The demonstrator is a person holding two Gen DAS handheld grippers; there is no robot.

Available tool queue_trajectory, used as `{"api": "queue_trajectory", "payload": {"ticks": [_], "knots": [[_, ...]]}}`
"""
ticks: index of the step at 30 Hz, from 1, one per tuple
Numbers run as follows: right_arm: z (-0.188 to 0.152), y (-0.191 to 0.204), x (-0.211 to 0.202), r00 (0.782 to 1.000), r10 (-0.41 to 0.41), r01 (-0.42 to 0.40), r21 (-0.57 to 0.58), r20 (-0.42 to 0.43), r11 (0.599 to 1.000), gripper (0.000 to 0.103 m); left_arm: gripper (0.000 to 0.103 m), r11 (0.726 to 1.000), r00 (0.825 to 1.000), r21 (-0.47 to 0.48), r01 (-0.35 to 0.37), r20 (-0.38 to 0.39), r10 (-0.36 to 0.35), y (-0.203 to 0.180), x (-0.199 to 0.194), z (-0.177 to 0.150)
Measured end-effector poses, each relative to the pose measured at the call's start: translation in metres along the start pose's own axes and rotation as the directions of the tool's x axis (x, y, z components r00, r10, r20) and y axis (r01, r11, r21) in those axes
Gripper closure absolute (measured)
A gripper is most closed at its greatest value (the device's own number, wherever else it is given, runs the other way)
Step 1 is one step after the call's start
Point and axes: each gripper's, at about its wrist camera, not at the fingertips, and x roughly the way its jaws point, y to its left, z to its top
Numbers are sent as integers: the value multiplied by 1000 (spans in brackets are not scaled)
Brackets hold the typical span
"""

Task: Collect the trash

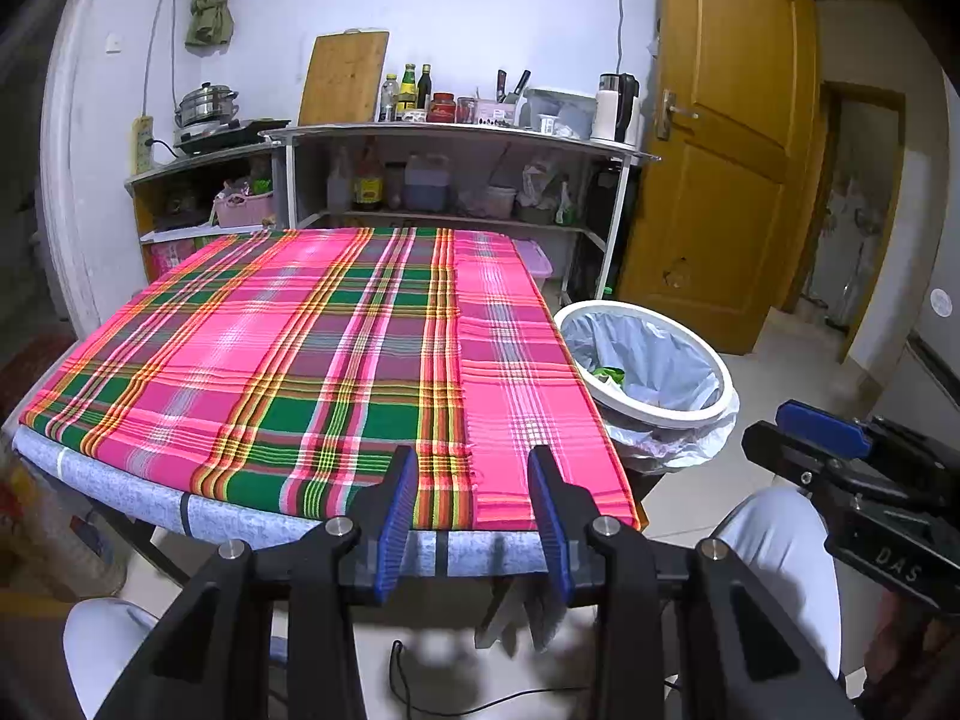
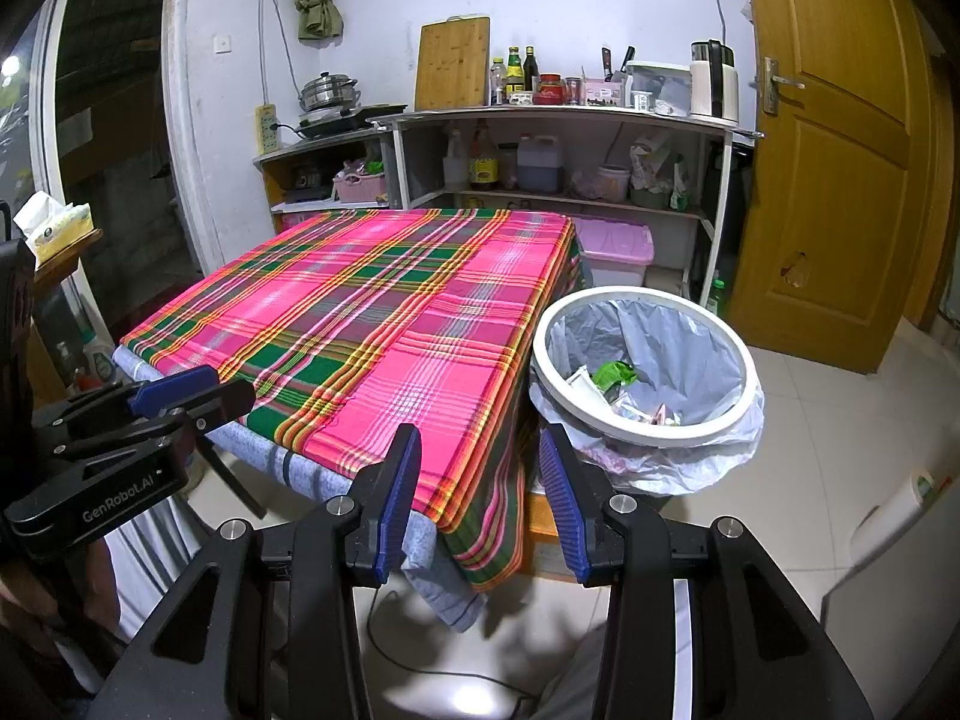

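Observation:
A round trash bin with a white rim (image 2: 648,435) and a pale bag stands on the floor at the table's right side. Inside it lie a green wrapper (image 2: 612,372) and other scraps. The left wrist view shows the same bin (image 1: 660,417) with the green wrapper (image 1: 609,373). My left gripper (image 1: 474,456) hovers open over the near edge of the table's pink plaid cloth (image 1: 300,360), nothing between its blue pads. My right gripper (image 2: 480,438) stands open above the table's near right corner, beside the bin, also holding nothing. Each gripper shows in the other's view: right (image 1: 822,426), left (image 2: 180,396).
A metal shelf (image 2: 564,114) with bottles, a cutting board and a kettle stands behind the table. A pink lidded box (image 2: 618,246) sits under it. A wooden door (image 2: 840,180) is at right, a tissue box (image 2: 54,228) at left. A person's knee (image 1: 780,540) is below.

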Motion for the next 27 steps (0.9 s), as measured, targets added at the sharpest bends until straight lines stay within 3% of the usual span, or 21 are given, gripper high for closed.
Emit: {"api": "queue_trajectory", "payload": {"ticks": [27], "knots": [[0, 1, 0, 1000, 1, -1, 1, -3, 1000, 61, 65, 1000, 1000, 0, -5, 2, 5, 1, -1, -1]]}}
